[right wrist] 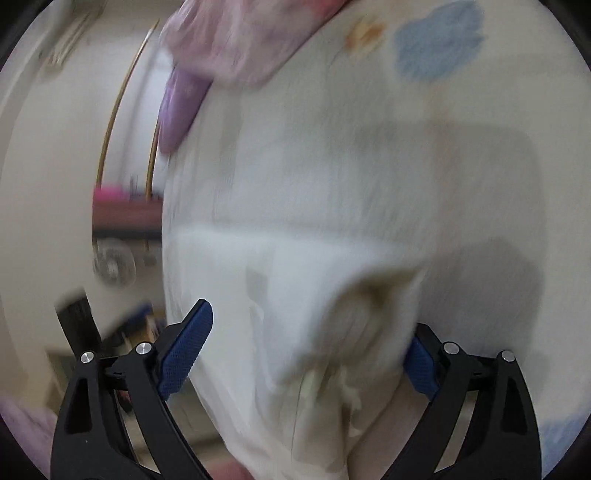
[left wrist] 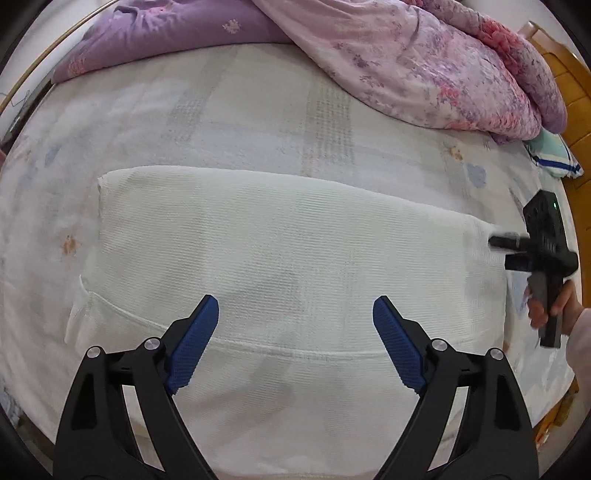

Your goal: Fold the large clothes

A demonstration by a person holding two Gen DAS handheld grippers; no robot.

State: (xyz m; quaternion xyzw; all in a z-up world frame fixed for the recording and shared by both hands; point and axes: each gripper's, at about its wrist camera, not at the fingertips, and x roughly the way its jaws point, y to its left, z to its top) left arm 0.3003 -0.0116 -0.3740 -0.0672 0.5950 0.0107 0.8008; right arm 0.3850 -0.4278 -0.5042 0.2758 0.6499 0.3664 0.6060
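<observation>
A white ribbed garment (left wrist: 280, 236) lies folded into a wide flat band on the bed sheet (left wrist: 221, 110). My left gripper (left wrist: 295, 314) hangs over its near half, pointing steeply down, its blue pads wide open and bare. At the garment's right end a hand (left wrist: 554, 306) holds my right gripper (left wrist: 504, 253), whose fingertips reach the cloth's edge. The right wrist view is blurred. There the right gripper (right wrist: 310, 321) stands wide open, and a raised bunch of the white garment (right wrist: 295, 266) sits between the jaws and covers the right finger's tip. The left pad touches nothing.
A pink and purple flowered quilt (left wrist: 424, 62) and a purple pillow (left wrist: 166, 33) are heaped along the far side of the bed. A teal striped cloth (left wrist: 552, 155) lies by the wooden headboard (left wrist: 565, 74) at the right. The bed's edge runs close below the garment.
</observation>
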